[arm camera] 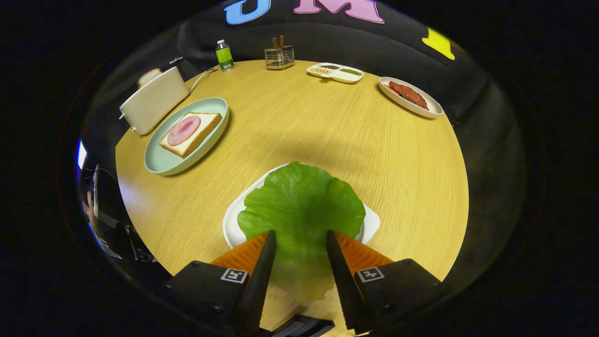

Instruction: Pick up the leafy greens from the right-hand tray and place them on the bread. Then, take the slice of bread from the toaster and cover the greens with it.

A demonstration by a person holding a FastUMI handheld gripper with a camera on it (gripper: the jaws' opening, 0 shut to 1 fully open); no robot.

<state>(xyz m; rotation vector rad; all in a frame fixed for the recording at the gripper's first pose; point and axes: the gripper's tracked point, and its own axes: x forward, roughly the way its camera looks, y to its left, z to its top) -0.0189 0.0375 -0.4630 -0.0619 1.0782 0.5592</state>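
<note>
tool fingers apart astride lettuce leaf on white tray; bare tabletop beyond.

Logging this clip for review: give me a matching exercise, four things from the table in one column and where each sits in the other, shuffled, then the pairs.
Things
1. lettuce leaf
2. ham slice
3. bread slice
4. green bottle

Places
A. standing at the table's far edge, near the wire rack
B. sticking up out of the toaster
C. on the white tray, between the open claw fingers
D. on the bread on the pale green plate

Pairs: 1-C, 2-D, 3-B, 4-A
</note>
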